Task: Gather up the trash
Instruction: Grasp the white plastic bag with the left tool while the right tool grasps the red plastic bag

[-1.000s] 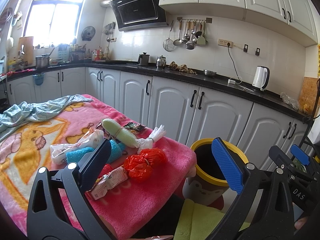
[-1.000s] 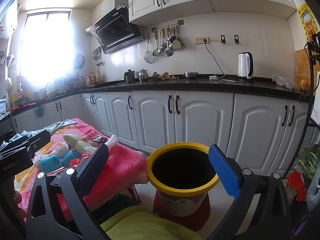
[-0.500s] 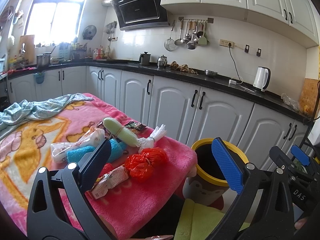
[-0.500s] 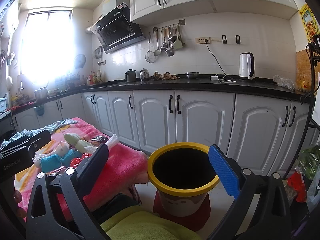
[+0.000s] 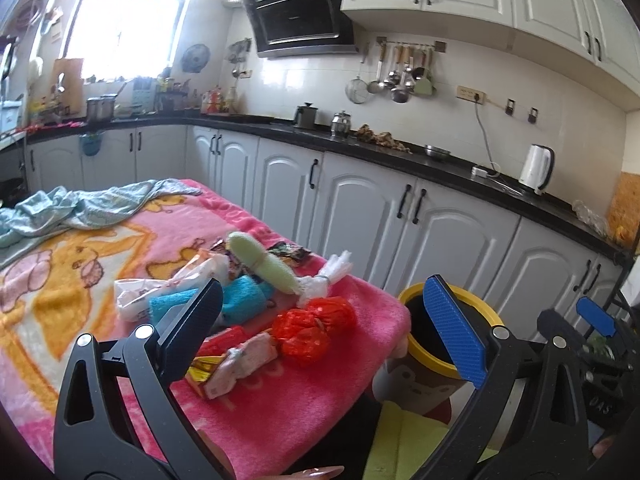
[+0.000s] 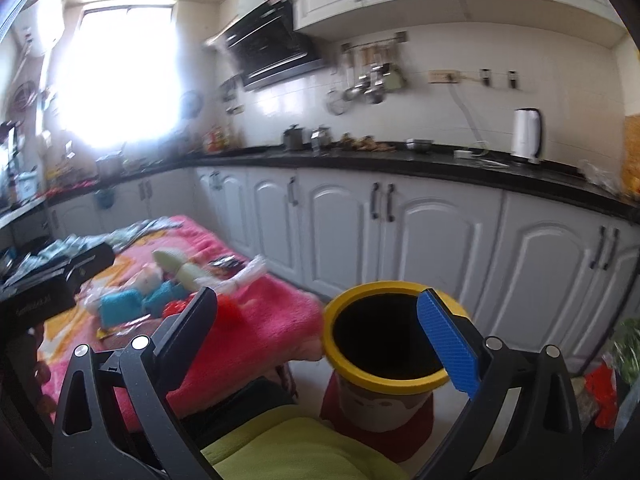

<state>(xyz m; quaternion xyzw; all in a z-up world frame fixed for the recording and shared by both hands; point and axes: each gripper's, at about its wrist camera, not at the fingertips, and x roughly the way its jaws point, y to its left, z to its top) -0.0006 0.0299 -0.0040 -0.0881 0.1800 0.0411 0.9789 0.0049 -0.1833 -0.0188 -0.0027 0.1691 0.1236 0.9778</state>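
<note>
Trash lies on a pink blanket (image 5: pixel 288 408): a red plastic bag (image 5: pixel 314 326), a pink-white wrapper (image 5: pixel 236 366), a blue cloth (image 5: pixel 240 300), a pale green roll (image 5: pixel 262 262), a white knotted bag (image 5: pixel 324 278) and a clear packet (image 5: pixel 168 286). A yellow-rimmed bin (image 5: pixel 436 360) stands on the floor right of the blanket; it also shows in the right wrist view (image 6: pixel 384 336). My left gripper (image 5: pixel 324 328) is open and empty, just before the red bag. My right gripper (image 6: pixel 320 340) is open and empty, before the bin's left rim.
White kitchen cabinets (image 5: pixel 404 220) with a black counter (image 5: pixel 460 176) run behind. A blue-grey cloth (image 5: pixel 80 208) lies at the blanket's far end. A yellow-green cushion (image 6: pixel 296 448) is below the grippers. Bags (image 6: pixel 604 388) sit on the floor at the right.
The right wrist view has swung and is blurred; the bin now sits further right in it. The left gripper has barely moved. Both stay open.
</note>
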